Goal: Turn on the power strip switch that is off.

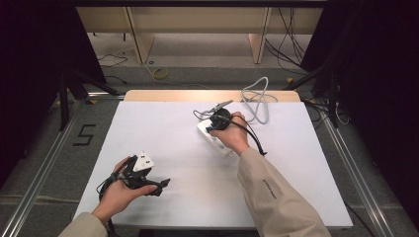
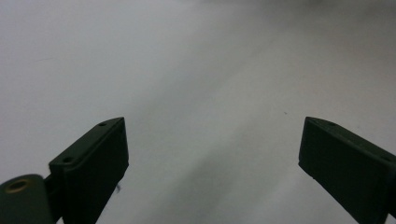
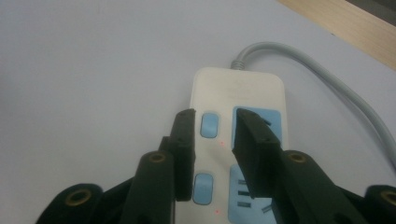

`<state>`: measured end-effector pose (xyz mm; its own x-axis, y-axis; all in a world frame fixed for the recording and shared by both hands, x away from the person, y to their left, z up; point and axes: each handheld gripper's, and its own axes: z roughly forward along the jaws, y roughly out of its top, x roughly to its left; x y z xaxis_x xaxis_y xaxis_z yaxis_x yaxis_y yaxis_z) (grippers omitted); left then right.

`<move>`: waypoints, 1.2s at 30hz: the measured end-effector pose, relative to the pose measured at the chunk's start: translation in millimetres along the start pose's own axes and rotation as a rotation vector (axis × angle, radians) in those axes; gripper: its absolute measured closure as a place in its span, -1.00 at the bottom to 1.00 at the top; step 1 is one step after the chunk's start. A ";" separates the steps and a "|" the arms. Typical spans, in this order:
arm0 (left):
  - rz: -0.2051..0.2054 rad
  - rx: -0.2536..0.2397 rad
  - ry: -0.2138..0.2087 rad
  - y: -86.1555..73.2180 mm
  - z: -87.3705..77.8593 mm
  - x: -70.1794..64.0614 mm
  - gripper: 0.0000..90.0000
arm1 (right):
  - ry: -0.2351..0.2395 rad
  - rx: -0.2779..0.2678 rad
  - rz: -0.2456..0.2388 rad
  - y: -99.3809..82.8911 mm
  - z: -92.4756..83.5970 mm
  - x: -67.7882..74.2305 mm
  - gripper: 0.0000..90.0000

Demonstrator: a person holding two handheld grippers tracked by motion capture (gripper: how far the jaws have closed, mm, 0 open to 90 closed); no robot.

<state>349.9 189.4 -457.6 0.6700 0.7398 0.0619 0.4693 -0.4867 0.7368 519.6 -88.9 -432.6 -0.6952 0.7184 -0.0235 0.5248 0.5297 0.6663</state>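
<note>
Our right gripper, jaws narrowed but holding nothing, hovers over the power strip, whose long axis runs straight ahead. Our left gripper, spread wide, sits well apart.

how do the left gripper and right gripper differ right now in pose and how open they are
The left gripper has its jaws spread wide over bare white table; the right gripper has its jaws drawn close, a narrow gap between them. The left gripper sits near the table's front edge with nothing between its jaws; the right gripper is farther out, right over the power strip, its jaws astride the blue switches. Both are black, hand-held and trail a cable.
</note>
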 end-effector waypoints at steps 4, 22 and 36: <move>-0.002 0.002 0.001 -0.2 -0.3 0.3 -0.82 | 0.016 -0.012 0.015 -9.0 -10.6 -6.7 0.32; -0.005 0.007 0.005 -0.8 -0.2 0.9 -0.82 | 0.095 -0.152 0.058 -87.0 -93.2 -22.3 -0.10; -0.004 0.006 0.008 -1.5 -1.5 0.8 -0.82 | 0.121 -0.282 0.098 -172.0 -148.2 -9.4 -0.22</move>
<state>348.8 191.4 -457.6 0.6632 0.7456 0.0647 0.4753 -0.4863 0.7332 363.1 -253.6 -436.6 -0.7103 0.6921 0.1282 0.4470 0.3028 0.8417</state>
